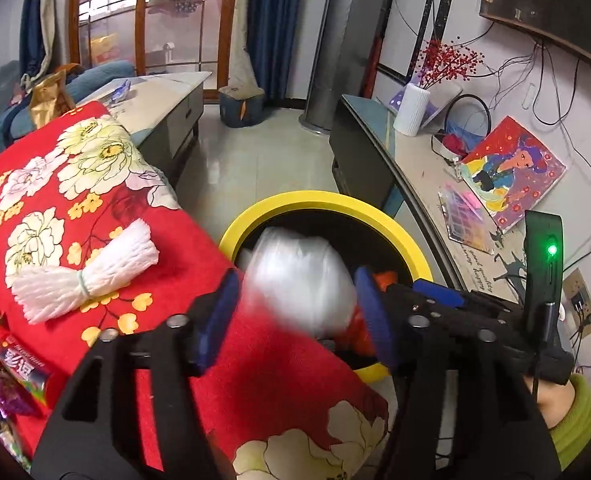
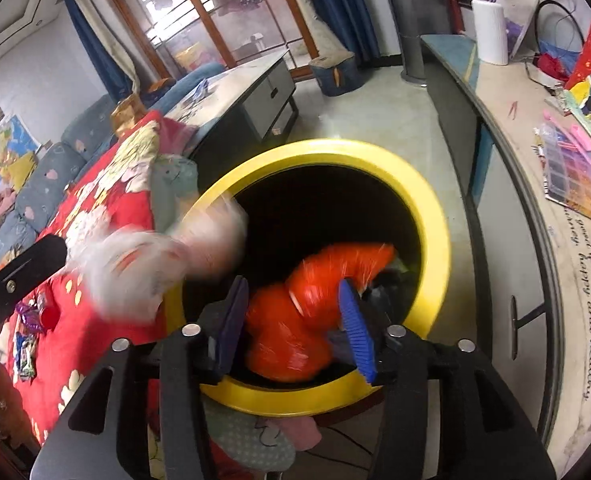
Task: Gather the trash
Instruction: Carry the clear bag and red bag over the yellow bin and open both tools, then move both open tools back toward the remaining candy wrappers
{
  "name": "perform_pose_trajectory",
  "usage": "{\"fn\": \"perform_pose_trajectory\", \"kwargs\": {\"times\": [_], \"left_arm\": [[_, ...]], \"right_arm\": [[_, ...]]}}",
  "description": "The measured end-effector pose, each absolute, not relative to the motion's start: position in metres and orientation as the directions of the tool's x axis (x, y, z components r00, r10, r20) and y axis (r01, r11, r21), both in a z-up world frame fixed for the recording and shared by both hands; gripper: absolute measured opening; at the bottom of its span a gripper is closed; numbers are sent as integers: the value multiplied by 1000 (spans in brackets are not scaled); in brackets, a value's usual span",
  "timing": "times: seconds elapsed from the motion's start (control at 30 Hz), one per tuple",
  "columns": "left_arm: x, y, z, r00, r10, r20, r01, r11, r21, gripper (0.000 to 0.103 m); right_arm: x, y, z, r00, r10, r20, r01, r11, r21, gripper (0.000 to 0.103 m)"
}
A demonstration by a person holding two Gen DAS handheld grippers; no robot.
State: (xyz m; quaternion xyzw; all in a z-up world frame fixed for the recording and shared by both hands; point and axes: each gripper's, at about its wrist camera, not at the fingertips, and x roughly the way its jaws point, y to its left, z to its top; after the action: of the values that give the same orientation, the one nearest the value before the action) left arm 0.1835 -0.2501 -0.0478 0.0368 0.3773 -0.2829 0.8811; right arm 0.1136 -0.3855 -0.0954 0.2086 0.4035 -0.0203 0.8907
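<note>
1. The left claw (image 1: 297, 312) hangs at the near rim of a yellow-rimmed bin (image 1: 399, 216), its blue pads wide apart. A blurred white plastic bag (image 1: 299, 276) sits between them, touching neither pad clearly – released, it seems.
2. The right claw (image 2: 291, 324) is over the same bin (image 2: 431, 216) with its jaws spread. A blurred orange bag (image 2: 311, 304) lies between and beyond them, inside the dark bin – not gripped.
3. In the right wrist view the white bag (image 2: 155, 264) is a smear at the bin's left rim, above the red flowered cloth (image 2: 95, 216).
4. On that cloth (image 1: 107, 184) lie a white foam net sleeve (image 1: 91, 270) and, well apart at the left edge, some snack wrappers (image 1: 11, 372).
</note>
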Motion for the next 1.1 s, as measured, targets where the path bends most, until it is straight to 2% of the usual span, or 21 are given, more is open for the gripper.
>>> {"fn": "perform_pose_trajectory", "kwargs": {"times": [0.23,0.43,1.1], "left_arm": [[172,-236,-41,583,-485,-652,508,844,-173,78],[164,-218,-35,610,-479,-632,482,857,-184,90],[143,-143,-10,737,-401,-544,364,914,-180,92]], "right_arm": [[109,-395,-84,709,75,-701,246,906,346,59],[106,-391,-70,739,52,-672,242,910,336,64],[104,-336,-32,782,102,-615,123,942,313,67]]}}
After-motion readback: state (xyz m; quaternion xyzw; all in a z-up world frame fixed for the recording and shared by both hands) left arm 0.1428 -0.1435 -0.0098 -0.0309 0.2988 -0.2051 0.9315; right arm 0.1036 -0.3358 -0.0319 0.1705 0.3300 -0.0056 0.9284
